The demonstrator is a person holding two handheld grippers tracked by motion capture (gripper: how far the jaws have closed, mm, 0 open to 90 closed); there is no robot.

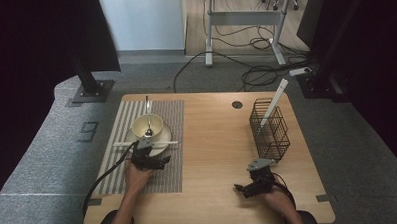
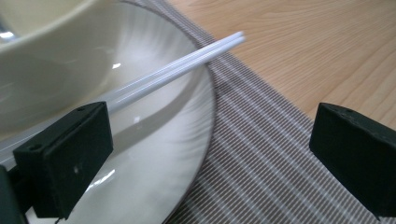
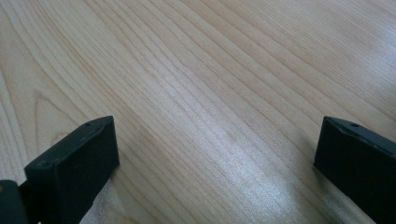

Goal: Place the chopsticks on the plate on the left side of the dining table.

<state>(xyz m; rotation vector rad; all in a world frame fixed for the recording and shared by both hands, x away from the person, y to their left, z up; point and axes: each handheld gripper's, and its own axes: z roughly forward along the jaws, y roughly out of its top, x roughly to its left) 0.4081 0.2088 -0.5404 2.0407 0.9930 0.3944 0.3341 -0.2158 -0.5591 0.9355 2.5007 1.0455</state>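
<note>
Left gripper [image 2: 210, 154] spread wide, nothing held; chopsticks [image 2: 177, 65] lie just beyond its left jaw. They're white, paired, resting across the plate [image 2: 154, 154]. Right gripper [image 3: 215, 163] gapes too.

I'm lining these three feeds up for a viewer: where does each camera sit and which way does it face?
High view: above the person's side, looking forward and down on the table; both forearms, left tongs and right tongs show.
Left gripper view: rides the left tongs, looking along open jaws at the plate, chopsticks and striped mat.
Right gripper view: rides the right tongs, looking along open jaws at bare tabletop.
Shared: high and left gripper views both show plate, chopsticks, mat.
</note>
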